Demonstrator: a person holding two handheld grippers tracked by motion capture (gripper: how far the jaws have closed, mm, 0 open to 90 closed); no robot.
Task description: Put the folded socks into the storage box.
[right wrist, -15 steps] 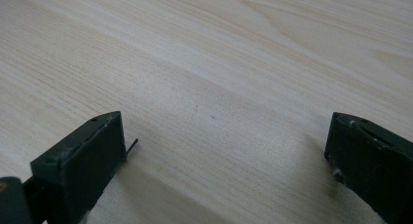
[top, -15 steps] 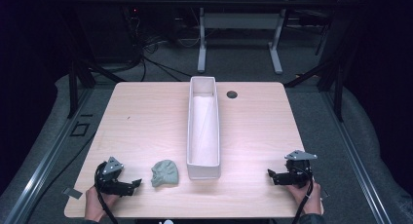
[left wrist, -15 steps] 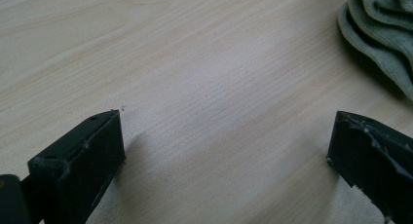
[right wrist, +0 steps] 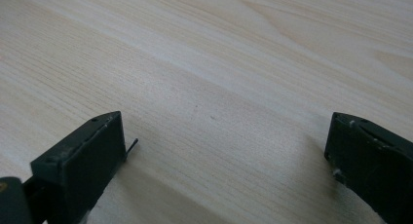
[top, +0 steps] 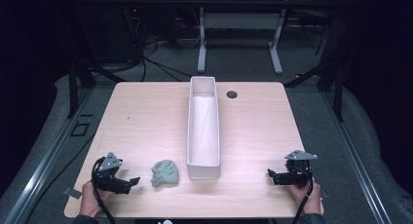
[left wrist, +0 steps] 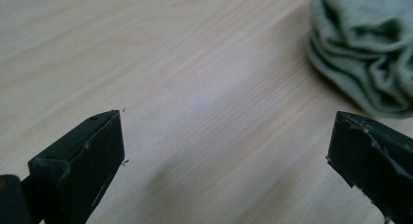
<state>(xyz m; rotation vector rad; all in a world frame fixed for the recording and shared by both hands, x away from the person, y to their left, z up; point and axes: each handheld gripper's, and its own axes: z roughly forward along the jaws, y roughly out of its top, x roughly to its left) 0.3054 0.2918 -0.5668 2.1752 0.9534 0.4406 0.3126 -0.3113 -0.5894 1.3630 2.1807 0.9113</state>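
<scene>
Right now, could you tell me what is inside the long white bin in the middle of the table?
The long white bin looks empty: its white floor and inner walls show. Its near wall hides the bottom strip at the front.

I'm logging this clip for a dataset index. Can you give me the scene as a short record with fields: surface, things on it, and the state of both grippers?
surface: light wooden table
cloth: crumpled grey-green cloth, lying near the front edge, just left of the bin and apart from it
bin: long white bin, upright, lengthwise down the table's middle, nothing visible inside
left gripper: left gripper, jaws open, nothing between them, pointing toward the cloth, short of it
right gripper: right gripper, jaws open, nothing between them, over bare table
other: small dark round fitting right of the bin's far end
</scene>
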